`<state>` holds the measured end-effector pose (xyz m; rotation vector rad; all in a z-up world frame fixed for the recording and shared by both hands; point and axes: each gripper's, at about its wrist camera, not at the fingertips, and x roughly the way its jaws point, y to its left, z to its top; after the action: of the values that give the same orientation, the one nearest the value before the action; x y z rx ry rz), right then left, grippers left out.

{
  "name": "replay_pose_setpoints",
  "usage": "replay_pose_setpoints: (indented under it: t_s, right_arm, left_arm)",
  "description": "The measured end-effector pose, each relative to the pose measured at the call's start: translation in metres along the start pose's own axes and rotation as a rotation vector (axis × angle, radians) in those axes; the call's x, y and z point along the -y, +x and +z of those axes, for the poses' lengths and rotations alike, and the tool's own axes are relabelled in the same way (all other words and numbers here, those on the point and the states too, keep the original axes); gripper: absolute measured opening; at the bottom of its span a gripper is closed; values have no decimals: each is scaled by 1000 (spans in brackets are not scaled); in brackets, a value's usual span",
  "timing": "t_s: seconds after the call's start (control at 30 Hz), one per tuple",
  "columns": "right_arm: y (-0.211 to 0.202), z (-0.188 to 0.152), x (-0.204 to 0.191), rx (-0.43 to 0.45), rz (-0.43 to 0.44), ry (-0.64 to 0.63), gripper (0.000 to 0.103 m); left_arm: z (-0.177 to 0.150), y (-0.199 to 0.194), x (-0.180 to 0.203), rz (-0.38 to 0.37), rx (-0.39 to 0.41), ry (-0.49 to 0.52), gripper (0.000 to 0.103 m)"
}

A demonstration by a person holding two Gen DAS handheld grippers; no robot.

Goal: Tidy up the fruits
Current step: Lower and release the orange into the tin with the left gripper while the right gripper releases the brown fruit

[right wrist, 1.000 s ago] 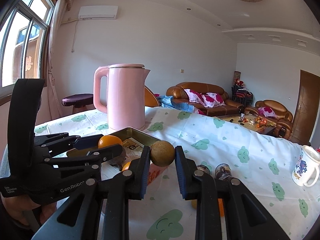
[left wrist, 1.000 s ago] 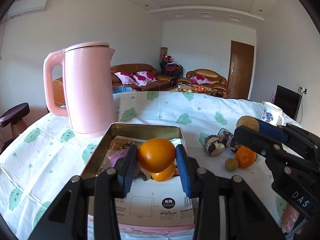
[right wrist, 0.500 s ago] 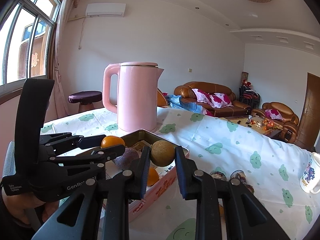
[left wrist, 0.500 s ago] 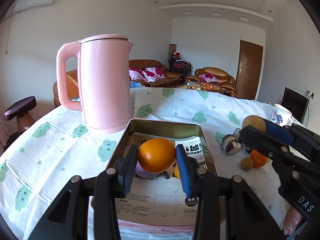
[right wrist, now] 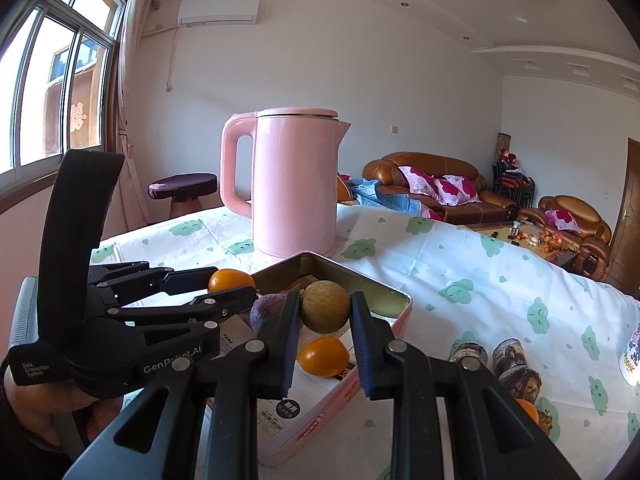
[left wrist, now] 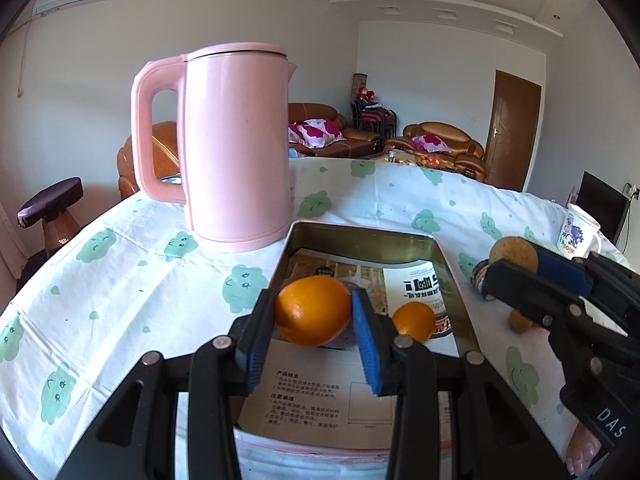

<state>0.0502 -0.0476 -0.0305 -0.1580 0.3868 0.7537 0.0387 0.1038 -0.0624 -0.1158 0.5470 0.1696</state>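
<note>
The left gripper (left wrist: 314,316) is clamped on a large orange (left wrist: 313,310), its blue pads pressing the fruit from both sides; the orange hangs above the near end of the open tin box (left wrist: 362,236) that lies straight ahead of the jaws. Just to the right of its right finger, inside the box, rests a smaller orange (left wrist: 413,320) on printed paper inserts; behind the held orange a sliver of a purple fruit (left wrist: 348,285) shows. Ahead and to the left of this gripper stands a pink kettle (left wrist: 234,140), close to the box's far left corner, on a white tablecloth (left wrist: 120,280) with green cloud prints.

The right gripper (right wrist: 325,312) is closed on a round brownish-green fruit (right wrist: 325,311) — held between its pads above the box (right wrist: 384,300), near the far right corner of the tin. Directly below its fingers lies the small orange (right wrist: 323,357); just to the left of its left finger sits the purple fruit (right wrist: 267,312). Further left, the left gripper (right wrist: 236,284) reaches in over the box with the large orange (right wrist: 230,280) in its jaws, a hand (right wrist: 48,404) wrapped around its handle. To the right of the right gripper, on the cloth outside the box, sit two small dark jars (right wrist: 500,360) and another orange (right wrist: 527,410); a printed mug (left wrist: 578,232) stands well apart at the far right.
</note>
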Motion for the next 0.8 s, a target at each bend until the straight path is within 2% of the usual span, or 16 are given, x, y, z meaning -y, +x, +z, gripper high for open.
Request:
replay_pose_setpoints:
  t_s: [0.57,0.8]
  right_arm:
    - [23,-8,-7,-84,28,17,26]
    - [32,-8,-5,-121,30,23,26]
  left_arm:
    - [-2,12,-9,-30,-73,-14,40]
    - [-2,13,-9,-13,-80,7,40]
